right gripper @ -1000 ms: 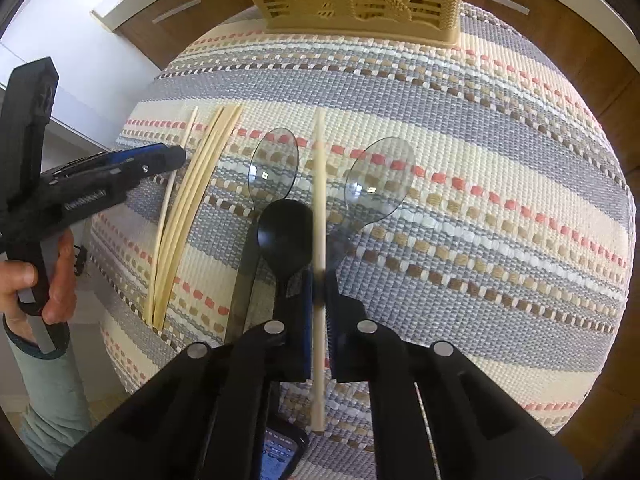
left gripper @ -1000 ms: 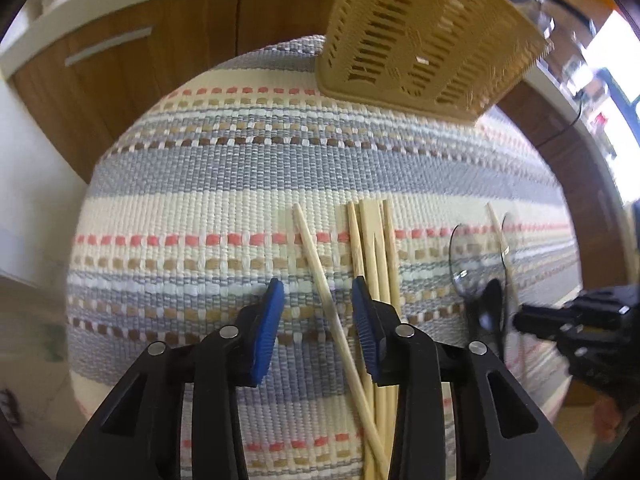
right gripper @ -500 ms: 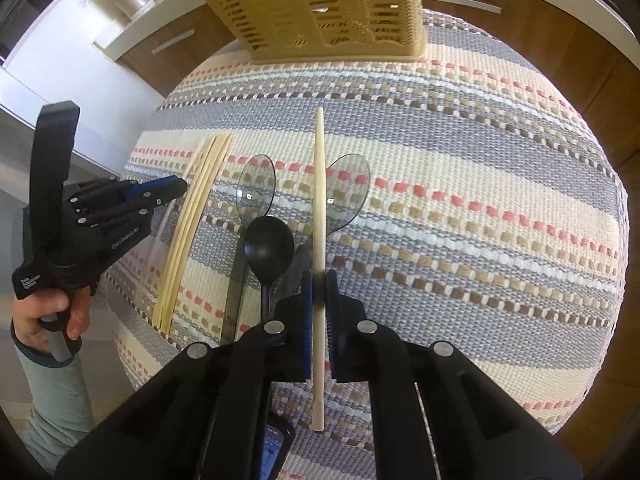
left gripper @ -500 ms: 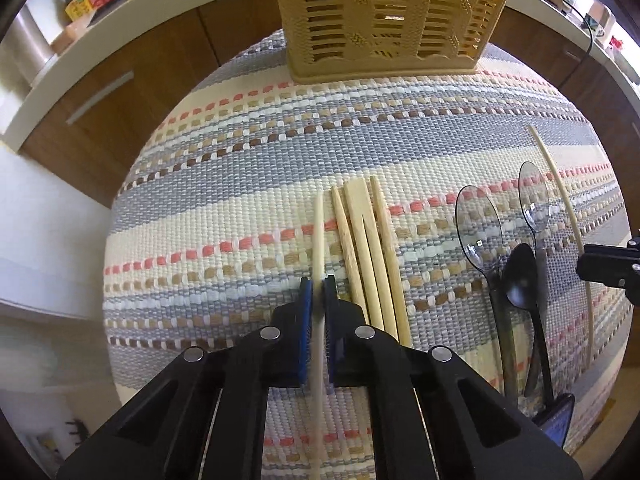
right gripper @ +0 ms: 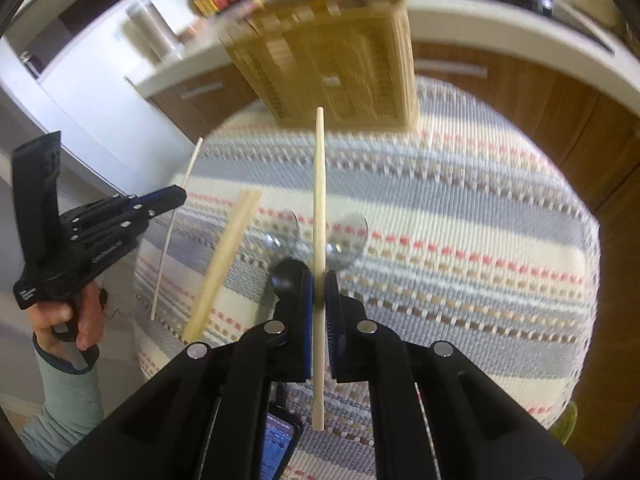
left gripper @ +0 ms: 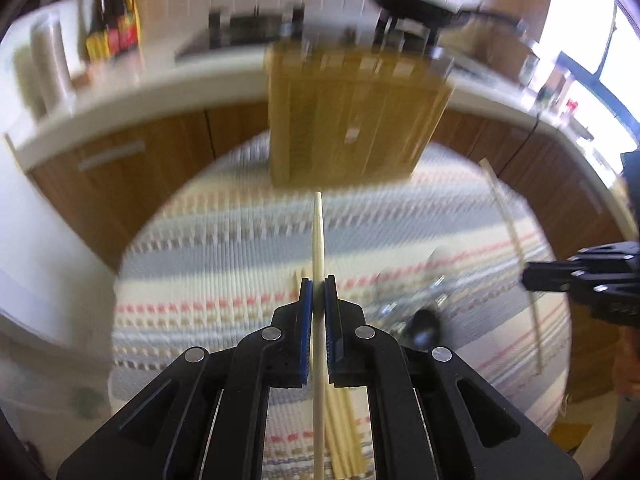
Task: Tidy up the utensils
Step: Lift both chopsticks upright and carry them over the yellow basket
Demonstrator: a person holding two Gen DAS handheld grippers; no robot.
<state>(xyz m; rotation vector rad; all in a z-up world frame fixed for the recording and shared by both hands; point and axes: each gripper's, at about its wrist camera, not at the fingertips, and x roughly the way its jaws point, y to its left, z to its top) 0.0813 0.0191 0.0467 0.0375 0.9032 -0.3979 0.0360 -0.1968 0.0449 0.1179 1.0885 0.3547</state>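
My left gripper [left gripper: 319,286] is shut on a wooden chopstick [left gripper: 318,236] and holds it lifted above the striped mat [left gripper: 208,248], pointing at the tan slotted basket [left gripper: 352,120]. My right gripper [right gripper: 319,280] is shut on another chopstick [right gripper: 319,184], also raised and pointing at the basket [right gripper: 340,64]. Several more chopsticks [right gripper: 224,264] lie on the mat [right gripper: 460,216]. A black spoon [right gripper: 286,274] and two clear spoons [right gripper: 348,240] lie under the right gripper. The left gripper also shows in the right wrist view [right gripper: 176,196], with its chopstick [right gripper: 172,232].
The basket stands at the mat's far edge. Behind it are a white counter [left gripper: 140,92], wooden cabinets [left gripper: 120,176], sauce bottles [left gripper: 114,32] and a stove with a pan [left gripper: 416,8]. A phone [right gripper: 276,444] lies near the mat's front edge.
Both grippers have lifted their chopsticks off the mat and tilted up toward the basket. A second ago the left gripper was open over the chopsticks; it has since shut on one.
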